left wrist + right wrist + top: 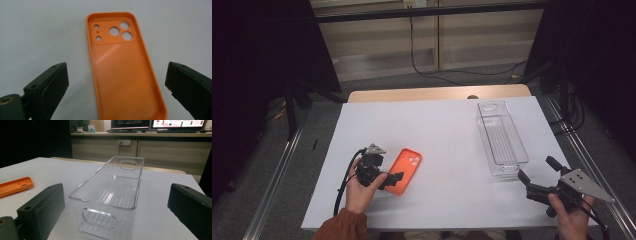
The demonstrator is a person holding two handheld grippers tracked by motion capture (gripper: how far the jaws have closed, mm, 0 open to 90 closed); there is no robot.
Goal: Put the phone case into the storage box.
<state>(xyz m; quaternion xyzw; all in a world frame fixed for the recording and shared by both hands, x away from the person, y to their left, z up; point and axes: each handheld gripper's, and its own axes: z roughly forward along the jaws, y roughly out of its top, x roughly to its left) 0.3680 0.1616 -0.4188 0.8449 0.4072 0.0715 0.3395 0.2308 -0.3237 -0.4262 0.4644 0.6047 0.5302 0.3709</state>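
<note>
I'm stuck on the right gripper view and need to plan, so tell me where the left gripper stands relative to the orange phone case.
Observer: The left gripper is at the near end of the orange phone case, jaws open to either side of it, not closed on it.
Operator: Give me the case's orientation.
Observer: It lies hollow side up, camera cutouts at the far end.
Operator: Now report the clear bin's contents.
Observer: From above, the clear bin looks empty.
</note>
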